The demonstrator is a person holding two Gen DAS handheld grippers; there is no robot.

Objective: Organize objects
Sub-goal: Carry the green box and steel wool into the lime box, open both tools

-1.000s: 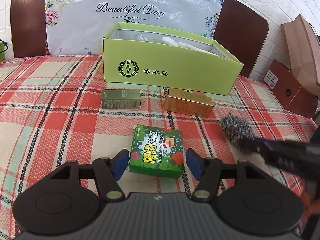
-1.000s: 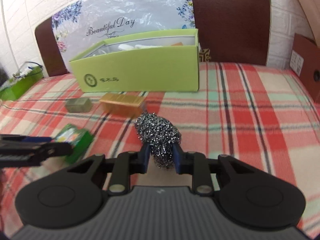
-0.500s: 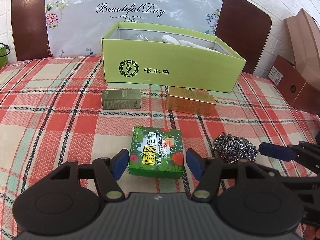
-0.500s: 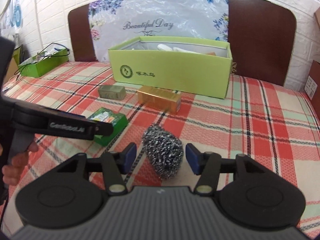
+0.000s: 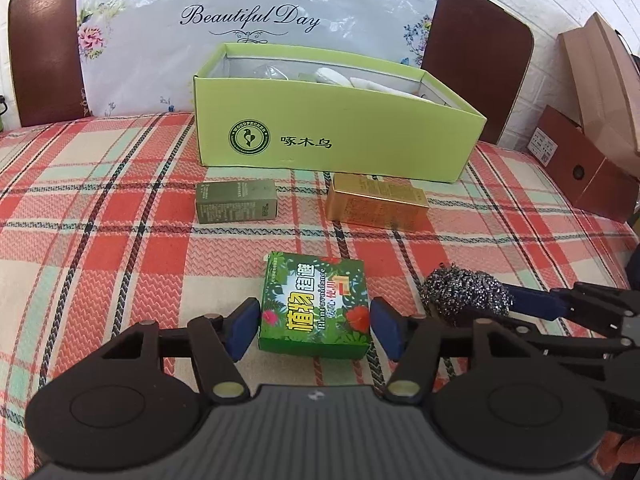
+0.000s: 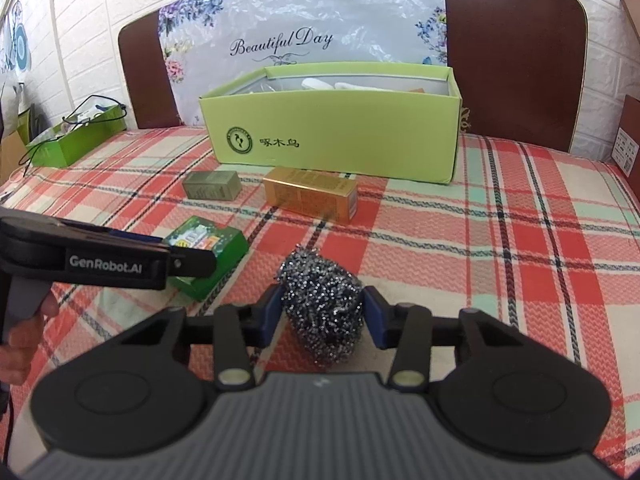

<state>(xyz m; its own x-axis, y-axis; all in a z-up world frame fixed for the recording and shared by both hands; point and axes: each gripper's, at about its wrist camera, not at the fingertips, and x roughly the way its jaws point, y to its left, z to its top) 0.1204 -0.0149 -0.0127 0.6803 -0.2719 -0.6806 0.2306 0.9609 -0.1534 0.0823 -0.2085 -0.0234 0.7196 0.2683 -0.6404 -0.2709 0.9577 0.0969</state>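
Observation:
A green leaf-print box (image 5: 314,304) lies on the plaid cloth between the blue pads of my left gripper (image 5: 314,328). Its jaws are closing and the pads stand right at the box's sides. A steel wool scourer (image 6: 322,312) rests on the cloth between the pads of my right gripper (image 6: 322,316). Those jaws are closing too; the pads just reach the wool, which is not squeezed. From the left wrist, the scourer (image 5: 466,292) shows at the right. An open lime-green box (image 5: 336,136) with white items inside stands behind.
An olive carton (image 5: 236,202) and a gold carton (image 5: 376,206) lie in front of the lime box. Brown cardboard boxes (image 5: 580,172) sit at the right edge, and a small green box with cords (image 6: 76,136) at the far left. A floral bag leans on the dark headboard.
The right gripper, first shut on the raised scourer, set it on the cloth and opened wide; its pads have now come back in. The left pads edged inward around the green box.

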